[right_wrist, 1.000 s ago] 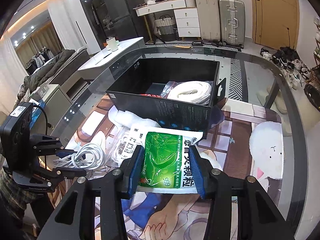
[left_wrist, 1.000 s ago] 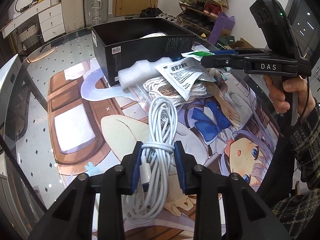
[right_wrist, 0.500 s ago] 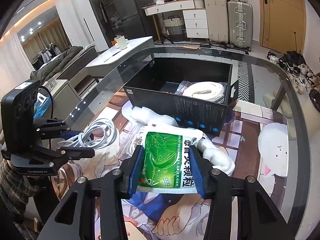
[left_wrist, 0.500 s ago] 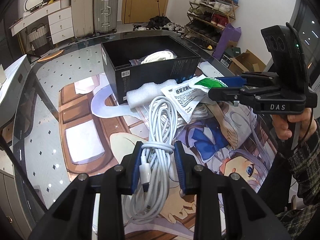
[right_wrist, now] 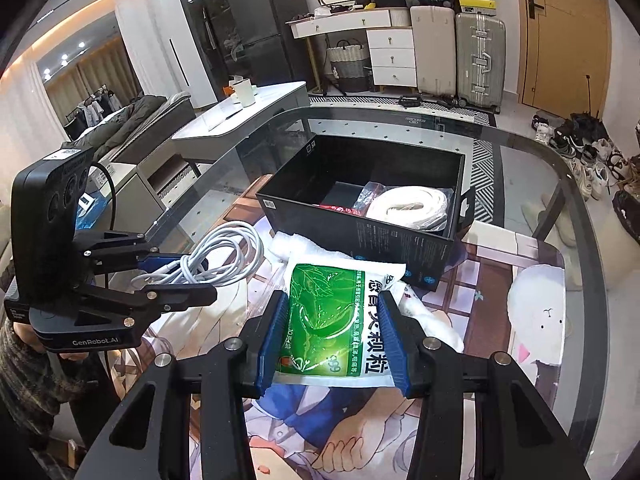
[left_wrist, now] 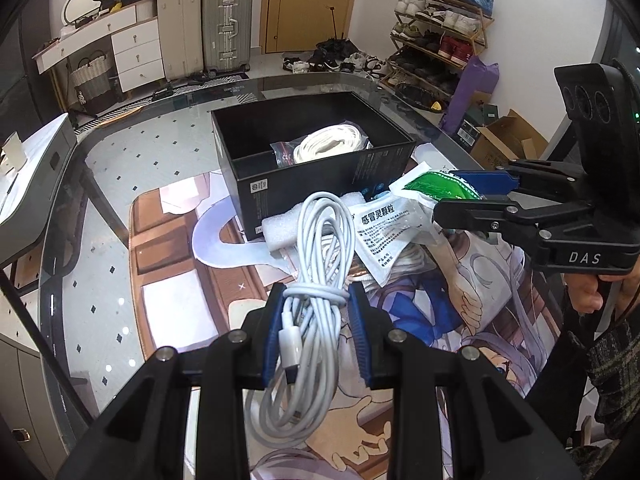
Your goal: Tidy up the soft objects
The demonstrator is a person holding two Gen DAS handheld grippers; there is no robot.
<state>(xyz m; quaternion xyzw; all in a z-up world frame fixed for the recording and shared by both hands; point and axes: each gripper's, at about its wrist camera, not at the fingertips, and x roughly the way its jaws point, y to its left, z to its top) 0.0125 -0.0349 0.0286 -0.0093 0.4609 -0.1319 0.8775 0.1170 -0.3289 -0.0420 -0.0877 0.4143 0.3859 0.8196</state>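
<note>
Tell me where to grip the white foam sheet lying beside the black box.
Take the foam sheet by its free left end, coming from above, pads across its thickness. Its right part lies under the cable bundle and the pouches, against the black box.

Glass table (left_wrist: 120, 152), suitcases (left_wrist: 204, 28), wooden door (left_wrist: 308, 0), shoe rack (left_wrist: 436, 36), white dresser (right_wrist: 390, 54)

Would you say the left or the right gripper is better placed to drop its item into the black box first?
Probably the right gripper: its green packet hangs just before the box's near wall, facing the opening. The left gripper holds the cable further back, behind the foam.
</note>
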